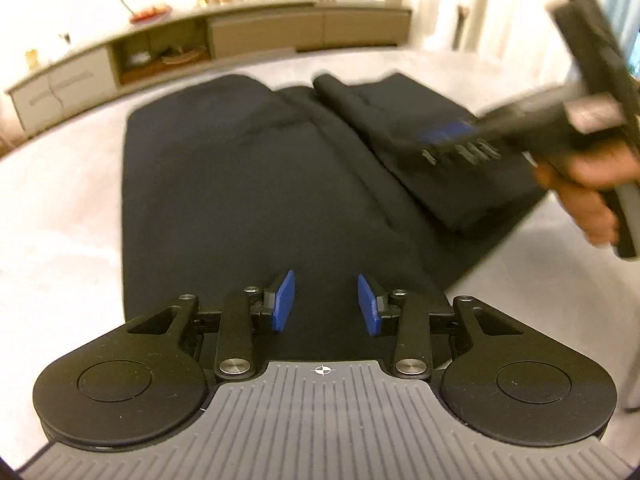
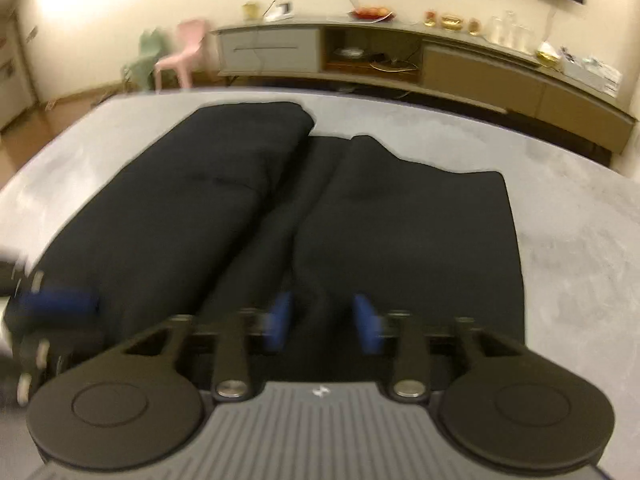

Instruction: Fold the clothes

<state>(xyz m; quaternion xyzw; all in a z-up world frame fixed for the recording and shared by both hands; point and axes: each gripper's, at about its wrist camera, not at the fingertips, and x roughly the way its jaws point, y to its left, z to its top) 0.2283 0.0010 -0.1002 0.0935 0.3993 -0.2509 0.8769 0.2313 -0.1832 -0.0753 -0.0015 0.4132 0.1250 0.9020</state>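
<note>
A black garment (image 1: pixel 248 184) lies flat on a grey table (image 1: pixel 60 220), both sides folded in toward the middle. My left gripper (image 1: pixel 326 302) is open and empty, hovering over the garment's near edge. The right gripper shows blurred at the right of the left wrist view (image 1: pixel 456 140), over the folded right flap. In the right wrist view the garment (image 2: pixel 360 232) fills the middle. My right gripper (image 2: pixel 324 322) is open and empty above its near edge. The left gripper (image 2: pixel 52 300) shows blurred at the far left.
A long low cabinet (image 2: pixel 440 64) with bowls, glasses and fruit stands along the wall behind the table. A pink chair (image 2: pixel 182 52) and a green one (image 2: pixel 142 58) stand at the back left. Bare table surface (image 2: pixel 580 240) lies to the garment's right.
</note>
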